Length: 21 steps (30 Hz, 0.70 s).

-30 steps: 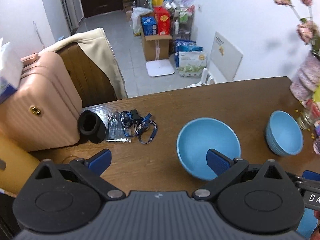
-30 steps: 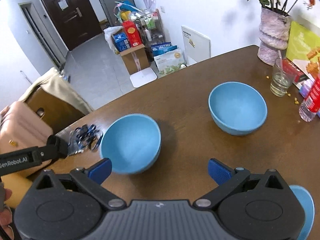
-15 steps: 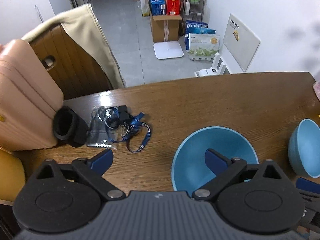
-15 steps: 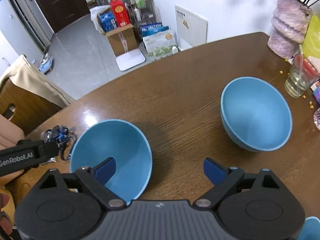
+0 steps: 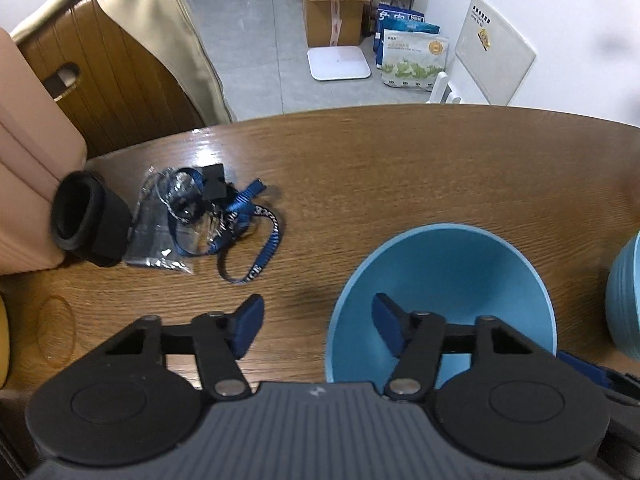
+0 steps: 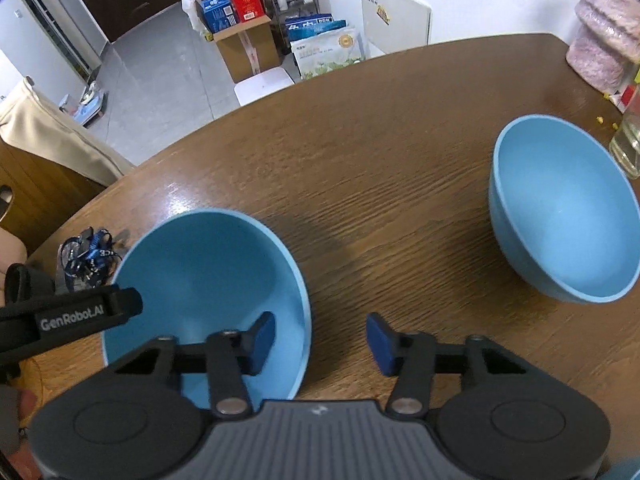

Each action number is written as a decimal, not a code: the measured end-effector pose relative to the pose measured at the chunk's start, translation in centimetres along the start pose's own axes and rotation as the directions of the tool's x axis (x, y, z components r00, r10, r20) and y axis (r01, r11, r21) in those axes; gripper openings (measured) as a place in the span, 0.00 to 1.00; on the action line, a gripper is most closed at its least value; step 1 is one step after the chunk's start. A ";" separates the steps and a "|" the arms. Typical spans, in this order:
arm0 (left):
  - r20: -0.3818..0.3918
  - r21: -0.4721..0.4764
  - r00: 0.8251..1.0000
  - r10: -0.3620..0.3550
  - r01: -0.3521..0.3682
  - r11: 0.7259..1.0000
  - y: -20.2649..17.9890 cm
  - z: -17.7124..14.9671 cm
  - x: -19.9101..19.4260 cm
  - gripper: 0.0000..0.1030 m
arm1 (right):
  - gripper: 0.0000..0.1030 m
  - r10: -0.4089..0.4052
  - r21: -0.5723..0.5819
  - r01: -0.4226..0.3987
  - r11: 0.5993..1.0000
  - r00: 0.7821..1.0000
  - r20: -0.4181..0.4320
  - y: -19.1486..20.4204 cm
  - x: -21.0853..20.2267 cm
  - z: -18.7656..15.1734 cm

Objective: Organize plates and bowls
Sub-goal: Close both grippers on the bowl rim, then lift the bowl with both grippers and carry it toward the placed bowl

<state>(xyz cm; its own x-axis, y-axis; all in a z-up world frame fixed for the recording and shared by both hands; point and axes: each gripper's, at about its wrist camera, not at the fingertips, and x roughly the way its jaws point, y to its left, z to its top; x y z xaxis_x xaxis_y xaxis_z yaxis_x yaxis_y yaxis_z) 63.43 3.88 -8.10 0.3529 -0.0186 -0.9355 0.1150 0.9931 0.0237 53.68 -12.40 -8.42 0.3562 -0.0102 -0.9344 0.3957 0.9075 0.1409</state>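
The big brown wooden table [image 5: 400, 168] fills the middle of both views. In the left wrist view, a light blue bowl [image 5: 444, 288] sits low and right of middle, and the edge of a second blue bowl [image 5: 624, 296] peeks in at the far right. The left gripper [image 5: 318, 326] comes in from the bottom and points forward over the table, tipped down. Its fingers are partly open, one over the bare wood and one inside the bowl, so the bowl's near rim sits between them. I cannot tell if they touch it. In the right wrist view, the same bowl [image 6: 200, 276] is at the lower left and the second bowl [image 6: 560, 208] is at the right, well apart. The right gripper [image 6: 320, 338] also points forward from the bottom, fingers partly open, straddling the other side of the first bowl's rim. A black round pouch [image 5: 88, 220] and a blue lanyard [image 5: 240, 224] lie at the left.
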 end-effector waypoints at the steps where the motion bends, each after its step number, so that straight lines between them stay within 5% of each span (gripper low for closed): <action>1: -0.002 -0.001 1.000 -0.003 0.003 1.000 -0.1 0.0 0.1 0.55 | 0.39 0.003 0.003 -0.003 1.000 1.000 -0.004 0.0 0.3 0.0; 5: -0.015 -0.003 1.000 -0.024 0.024 1.000 -0.2 -0.2 0.9 0.44 | 0.21 0.019 0.029 -0.018 0.999 1.000 -0.013 -0.5 1.1 0.0; 12: -0.032 -0.012 0.997 -0.069 0.068 0.998 -0.3 -0.4 1.7 0.15 | 0.06 0.061 0.045 -0.061 0.997 0.998 -0.010 -0.6 1.5 -0.2; 21: -0.018 -0.009 0.997 -0.069 0.068 0.998 -0.3 -0.6 1.4 0.15 | 0.05 0.060 0.026 -0.060 0.998 0.998 -0.003 -0.2 1.3 -0.4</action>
<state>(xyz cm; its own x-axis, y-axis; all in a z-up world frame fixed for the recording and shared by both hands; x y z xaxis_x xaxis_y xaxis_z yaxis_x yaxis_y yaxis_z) 63.32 3.64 -9.64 0.3270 -0.0846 -0.9412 0.1305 0.9905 -0.0437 53.75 -12.39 -9.80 0.3769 0.0455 -0.9251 0.3955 0.8953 0.2051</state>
